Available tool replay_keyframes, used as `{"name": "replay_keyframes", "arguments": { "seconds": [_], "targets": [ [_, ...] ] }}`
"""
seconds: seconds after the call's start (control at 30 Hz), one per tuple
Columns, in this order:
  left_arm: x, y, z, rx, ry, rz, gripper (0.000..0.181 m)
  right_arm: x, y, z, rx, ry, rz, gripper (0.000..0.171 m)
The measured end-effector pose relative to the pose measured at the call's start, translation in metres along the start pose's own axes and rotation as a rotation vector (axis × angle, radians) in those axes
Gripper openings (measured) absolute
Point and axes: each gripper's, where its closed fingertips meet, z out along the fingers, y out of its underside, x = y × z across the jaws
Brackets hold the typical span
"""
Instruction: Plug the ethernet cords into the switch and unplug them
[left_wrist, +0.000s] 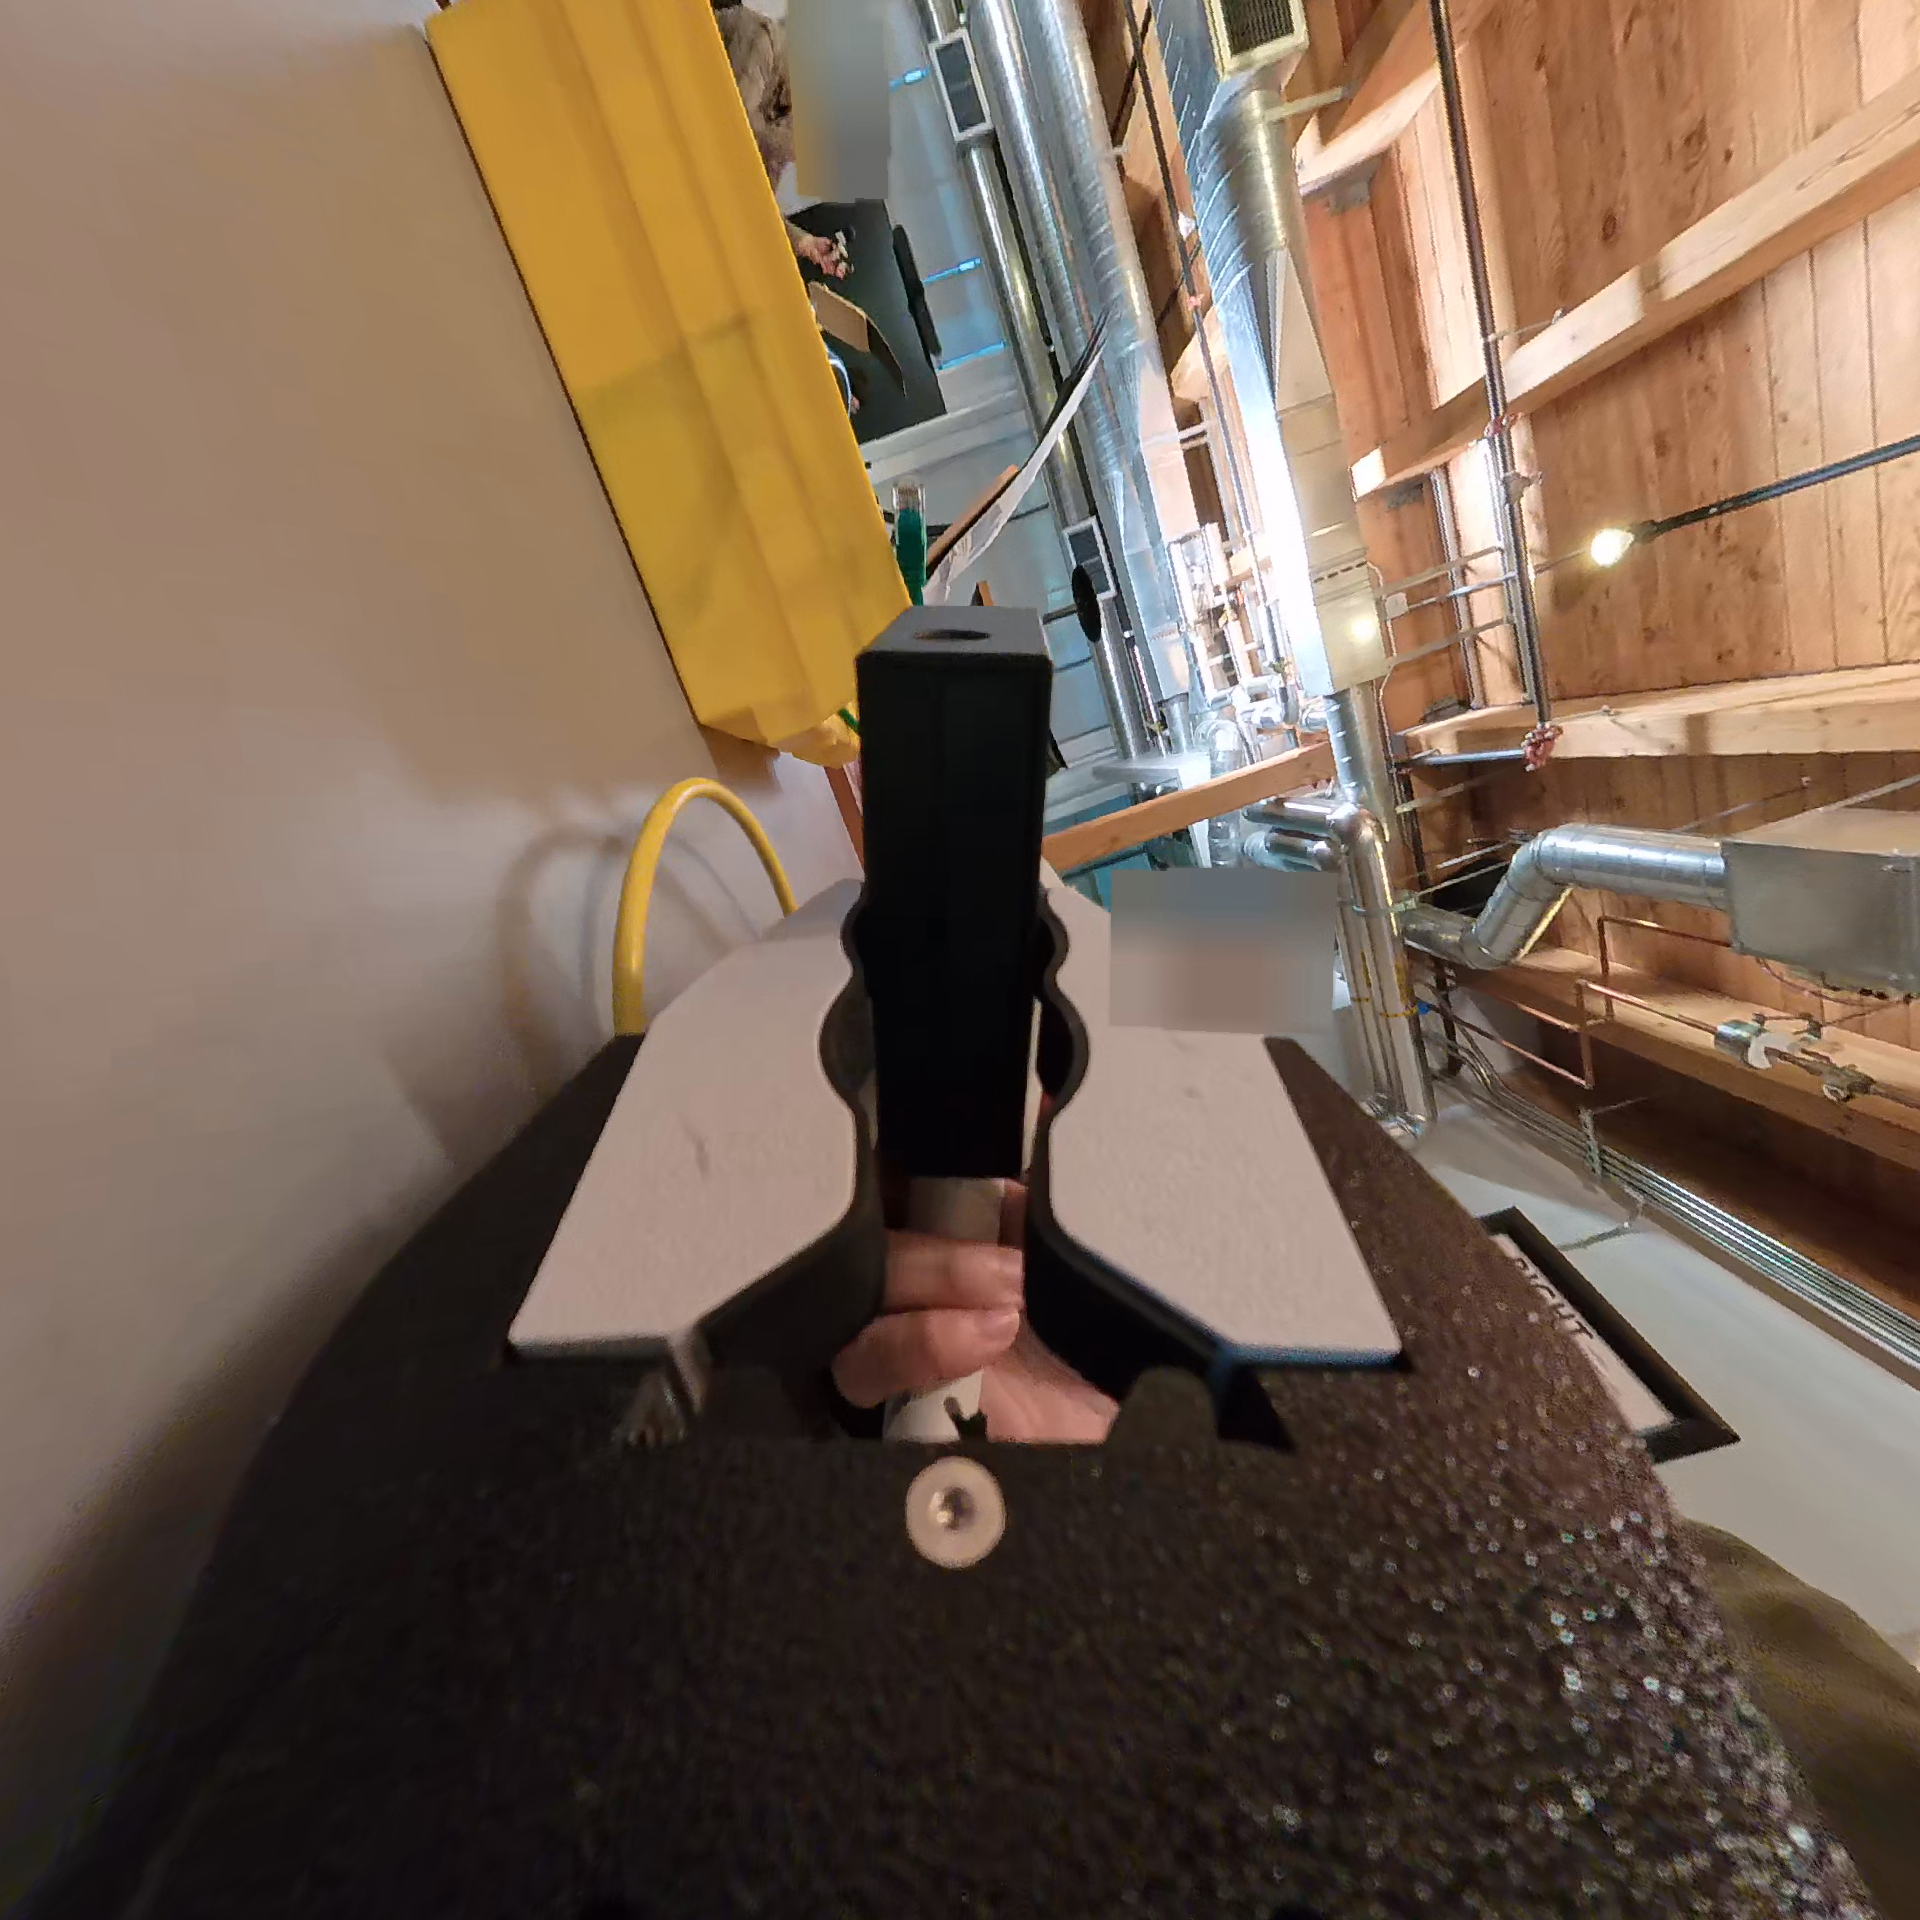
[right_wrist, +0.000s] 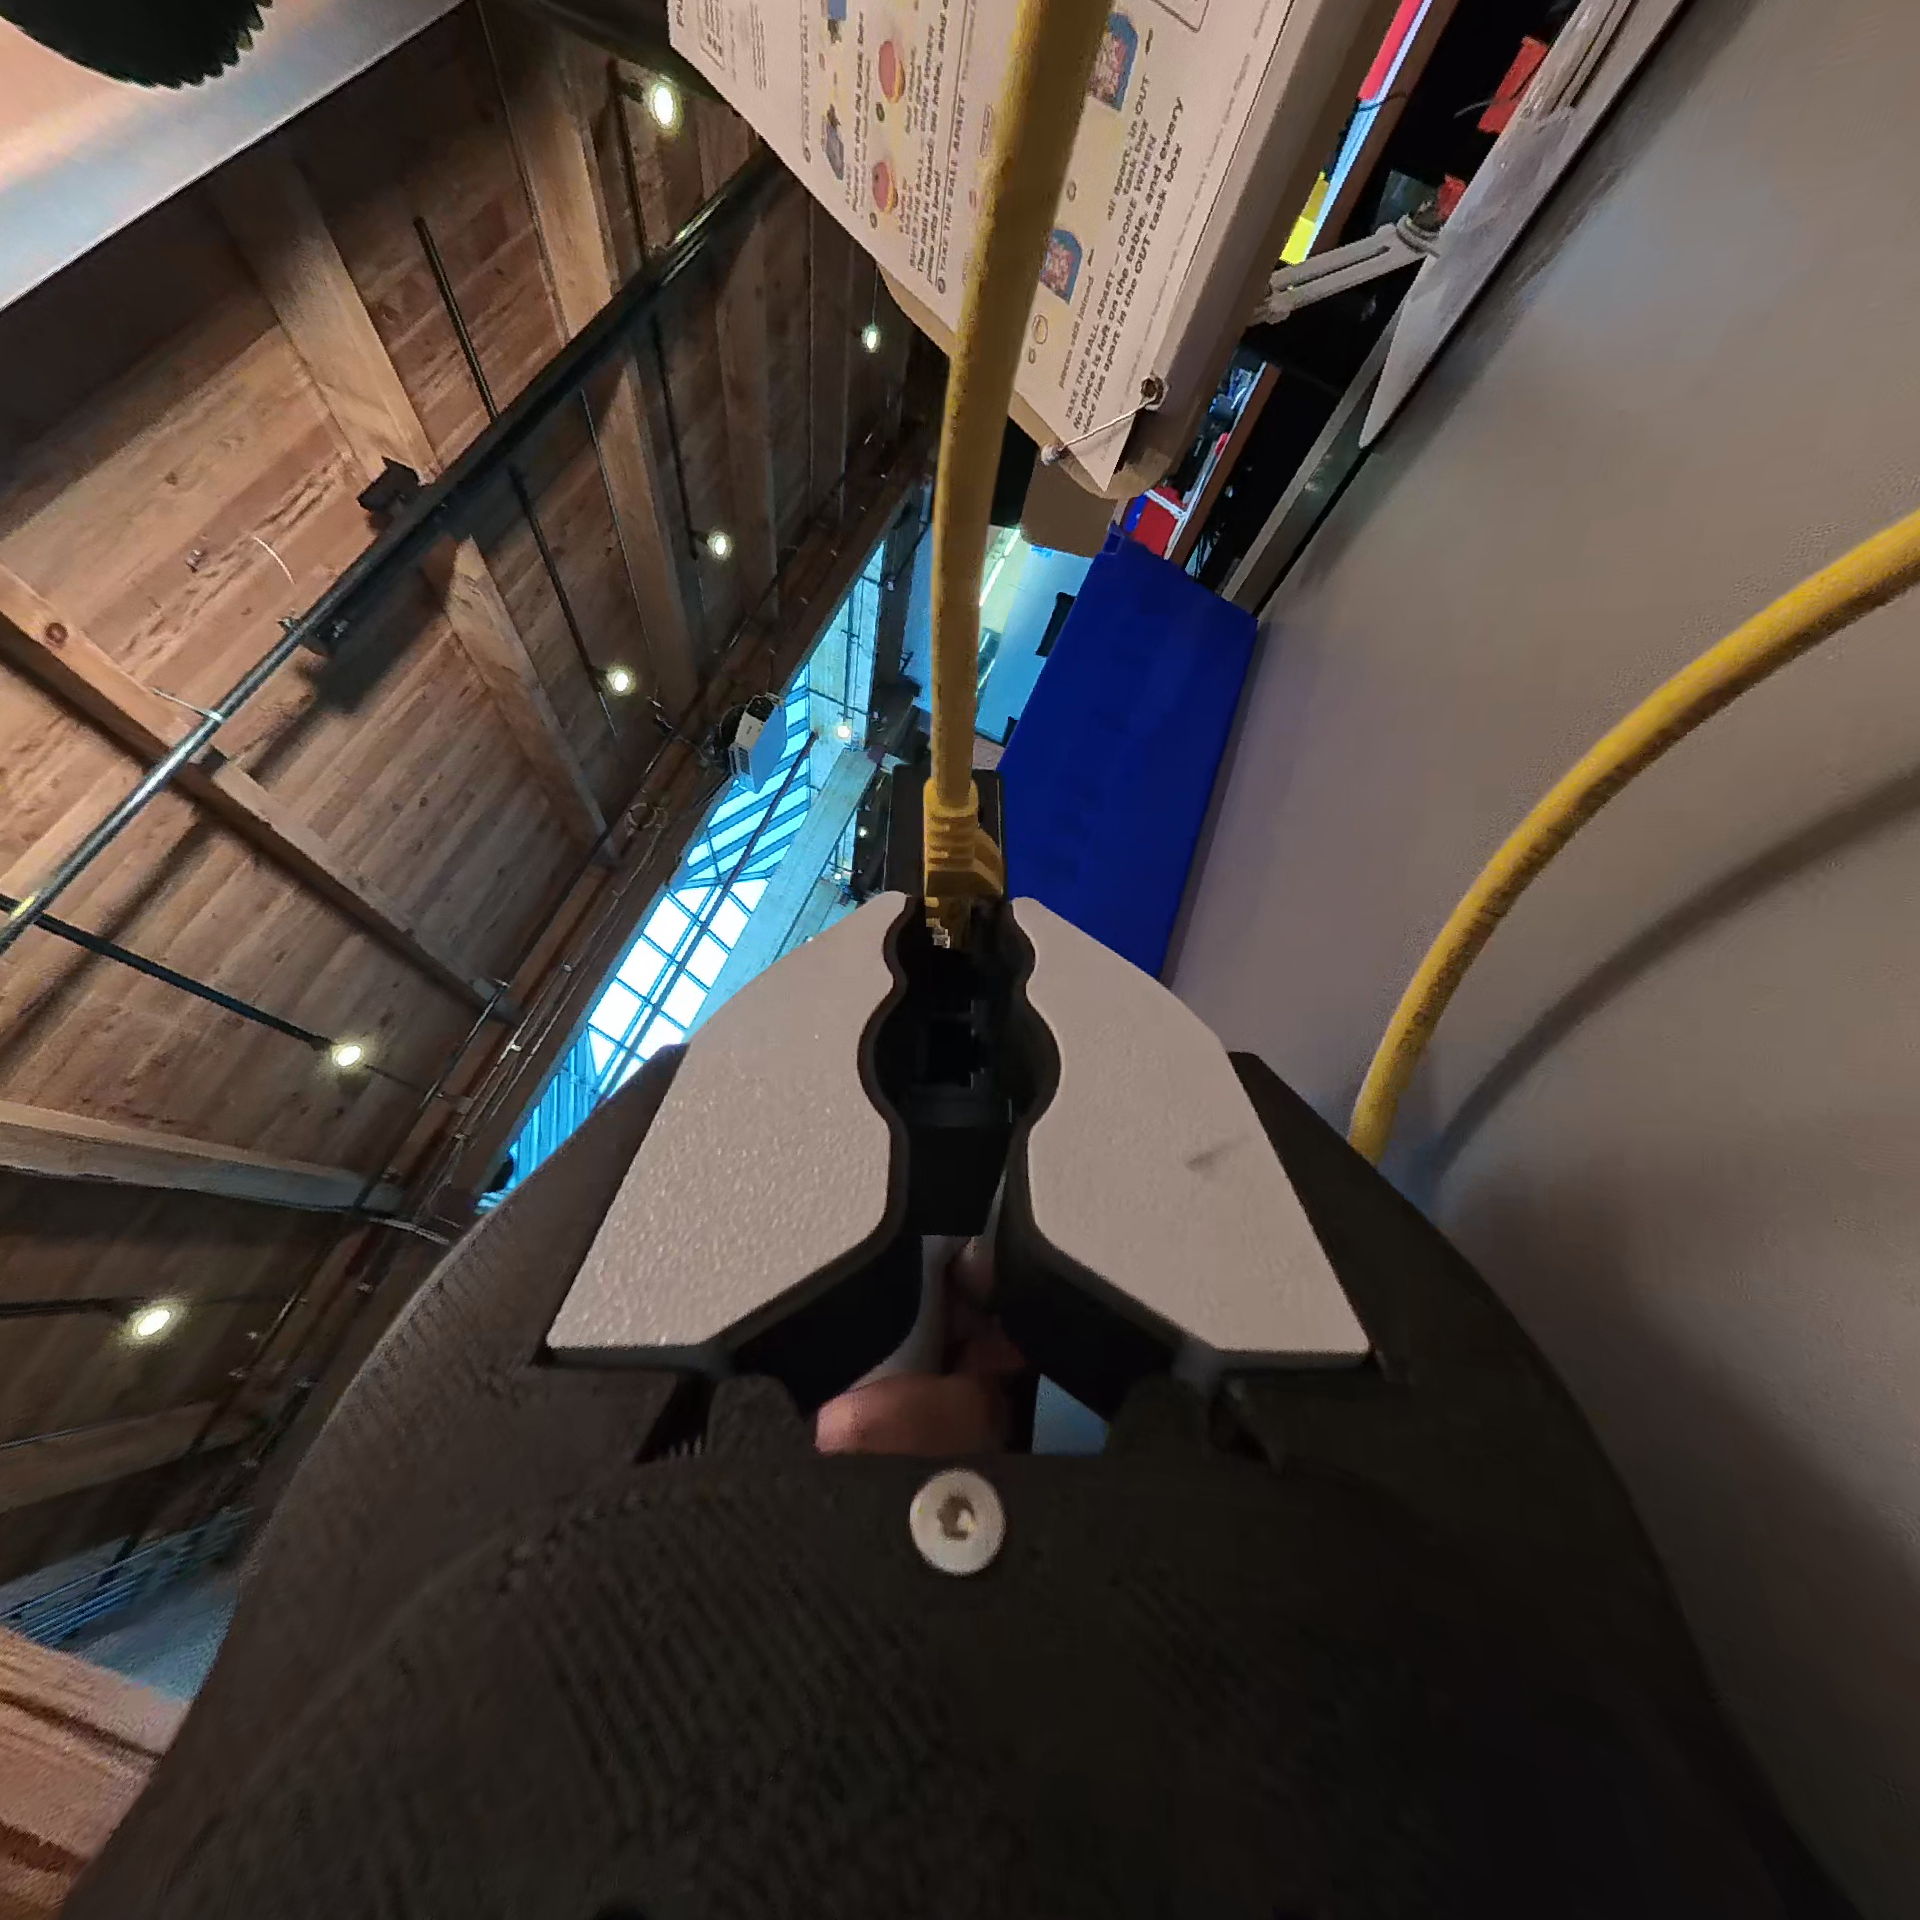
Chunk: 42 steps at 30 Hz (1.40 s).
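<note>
In the left wrist view my left gripper (left_wrist: 951, 920) is shut on a black box-shaped switch (left_wrist: 951, 831), which sticks out past the grey fingers (left_wrist: 727, 1122). A green ethernet plug (left_wrist: 910, 535) rises behind it and a yellow cord (left_wrist: 636, 894) loops at its left. In the right wrist view my right gripper (right_wrist: 961, 914) is shut on a black switch body (right_wrist: 951, 1070) with port openings facing me. A yellow ethernet plug (right_wrist: 958, 847) sits in the switch right at the fingertips, and its yellow cord (right_wrist: 987, 416) runs straight away. I cannot tell whether both views show the same switch.
A yellow bin (left_wrist: 665, 364) lies on the cream table (left_wrist: 260, 520) beyond the left gripper. A blue bin (right_wrist: 1122, 748) and a printed instruction sheet (right_wrist: 997, 187) lie beyond the right gripper. More yellow cord (right_wrist: 1558, 831) curves over the grey table (right_wrist: 1662, 520). Both views are steeply tilted. The grippers are tip to tip, or close to it.
</note>
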Motion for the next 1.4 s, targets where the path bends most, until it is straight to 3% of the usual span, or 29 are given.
{"name": "replay_keyframes", "arguments": {
  "seconds": [0.47, 0.57, 0.97, 1.13, 1.4],
  "targets": [
    [0.004, 0.001, 0.005, 0.029, -0.015, 0.087, 0.027, -0.003, -0.006, 0.002, -0.025, -0.027, -0.075, 0.008],
    [0.002, -0.007, -0.001, 0.066, -0.049, 0.14, 0.027, 0.004, -0.032, -0.005, 0.071, -0.021, -0.055, 0.007],
    [0.015, -0.037, -0.024, 0.113, -0.014, 0.139, 0.027, -0.028, -0.027, -0.013, -0.199, -0.029, -0.398, 0.007],
    [0.016, -0.04, -0.027, 0.121, -0.01, 0.137, 0.027, -0.056, -0.029, -0.022, -0.359, -0.028, -0.66, 0.007],
    [0.015, -0.04, -0.028, 0.113, -0.013, 0.138, 0.027, -0.089, -0.079, -0.051, -0.603, 0.034, -1.016, 0.007]
  ]
}}
